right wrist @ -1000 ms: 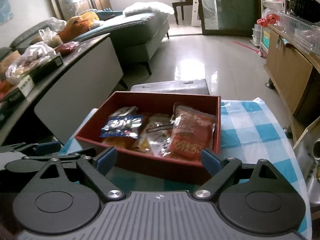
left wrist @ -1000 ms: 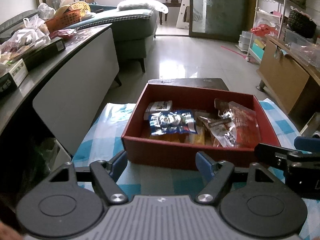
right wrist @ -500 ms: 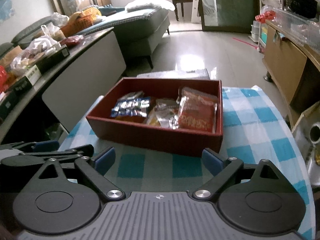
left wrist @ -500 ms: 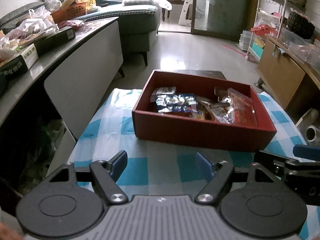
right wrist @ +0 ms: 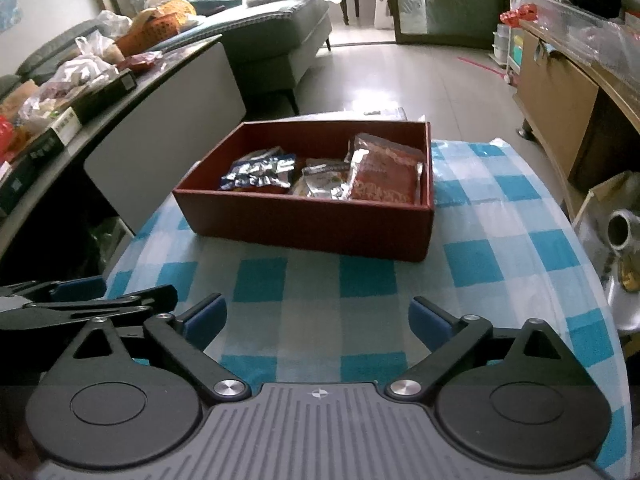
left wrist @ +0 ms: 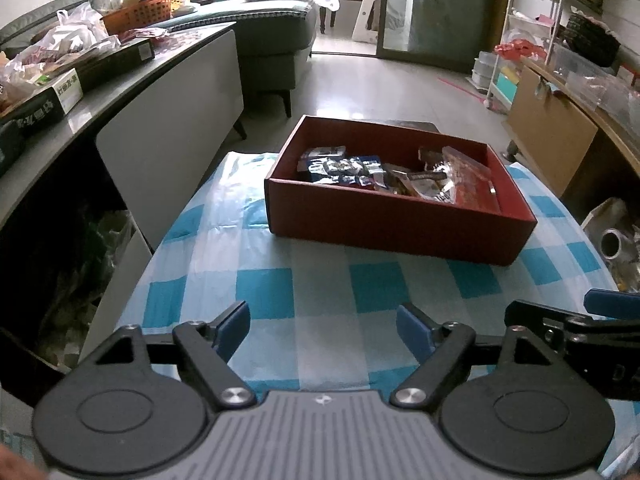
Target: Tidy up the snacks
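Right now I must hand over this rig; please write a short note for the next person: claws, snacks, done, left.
Left claw: jaws opening, nothing between them, over the checked cloth.
Right claw: jaws opening, also holding nothing.
Snacks: blue-and-silver packet, red packet and others lie in the red box, beyond both claws.
Done: every snack in view on the cloth is in the box.
Left: no loose snack shows on the cloth; probably only a check.

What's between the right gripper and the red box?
Only bare blue-checked tablecloth between the right gripper, jaws opening and empty, and the red box; shows in the right wrist view.
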`<control>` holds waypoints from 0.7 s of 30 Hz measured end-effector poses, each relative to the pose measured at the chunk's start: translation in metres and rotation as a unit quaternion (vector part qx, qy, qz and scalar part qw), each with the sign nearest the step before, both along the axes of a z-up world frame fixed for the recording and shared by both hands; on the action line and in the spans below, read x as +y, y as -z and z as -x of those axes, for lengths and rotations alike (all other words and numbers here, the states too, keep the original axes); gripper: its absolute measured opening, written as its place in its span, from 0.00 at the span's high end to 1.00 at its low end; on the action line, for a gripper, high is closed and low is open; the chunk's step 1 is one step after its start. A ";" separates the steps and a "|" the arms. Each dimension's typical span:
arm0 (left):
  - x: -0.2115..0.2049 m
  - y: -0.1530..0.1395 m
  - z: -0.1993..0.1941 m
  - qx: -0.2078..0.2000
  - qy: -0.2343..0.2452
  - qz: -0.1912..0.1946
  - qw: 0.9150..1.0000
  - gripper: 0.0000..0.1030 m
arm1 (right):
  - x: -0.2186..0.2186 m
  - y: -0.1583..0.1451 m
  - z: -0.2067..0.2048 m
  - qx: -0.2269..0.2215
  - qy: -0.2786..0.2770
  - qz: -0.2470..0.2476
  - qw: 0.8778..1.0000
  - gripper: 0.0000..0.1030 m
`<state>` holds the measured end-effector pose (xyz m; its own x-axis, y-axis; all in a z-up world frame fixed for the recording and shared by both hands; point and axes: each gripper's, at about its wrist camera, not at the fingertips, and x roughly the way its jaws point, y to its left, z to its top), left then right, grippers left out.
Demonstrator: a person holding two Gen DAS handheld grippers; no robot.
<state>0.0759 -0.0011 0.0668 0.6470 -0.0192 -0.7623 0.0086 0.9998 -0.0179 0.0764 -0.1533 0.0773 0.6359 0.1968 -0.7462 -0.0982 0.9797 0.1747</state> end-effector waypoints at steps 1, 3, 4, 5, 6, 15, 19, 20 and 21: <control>0.000 0.000 0.002 0.000 0.001 0.000 1.000 0.26 | -0.001 0.001 0.001 0.001 0.000 -0.002 1.000 0.03; -0.001 0.001 0.005 0.000 0.002 -0.001 1.000 0.26 | 0.001 0.002 0.004 0.002 -0.002 0.000 1.000 0.03; -0.001 0.001 0.006 0.000 0.001 -0.001 1.000 0.26 | 0.002 0.002 0.005 0.002 -0.003 0.001 1.000 0.03; -0.001 0.001 0.008 0.000 0.000 -0.002 1.000 0.26 | 0.002 0.002 0.006 0.003 -0.005 0.001 1.000 0.03; -0.001 0.001 0.009 -0.001 -0.001 -0.004 1.000 0.26 | 0.003 0.002 0.007 0.005 -0.006 0.002 1.000 0.03; 0.000 0.000 0.016 -0.005 -0.005 -0.005 1.000 0.26 | 0.004 0.005 0.011 0.012 -0.007 0.005 1.000 0.03; 0.000 -0.001 0.016 -0.007 -0.005 -0.008 1.000 0.26 | 0.004 0.006 0.010 0.015 -0.006 0.006 1.000 0.03; 0.000 -0.001 0.016 -0.008 -0.005 -0.008 1.000 0.26 | 0.004 0.006 0.010 0.015 -0.006 0.006 1.000 0.02; -0.001 -0.001 0.016 -0.008 -0.005 -0.008 1.000 0.26 | 0.004 0.006 0.010 0.016 -0.006 0.006 1.000 0.02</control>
<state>0.0598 -0.0016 0.0676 0.6587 -0.0004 -0.7524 -0.0021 1.0000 -0.0024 0.0661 -0.1494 0.0714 0.6097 0.1952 -0.7682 -0.1044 0.9805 0.1663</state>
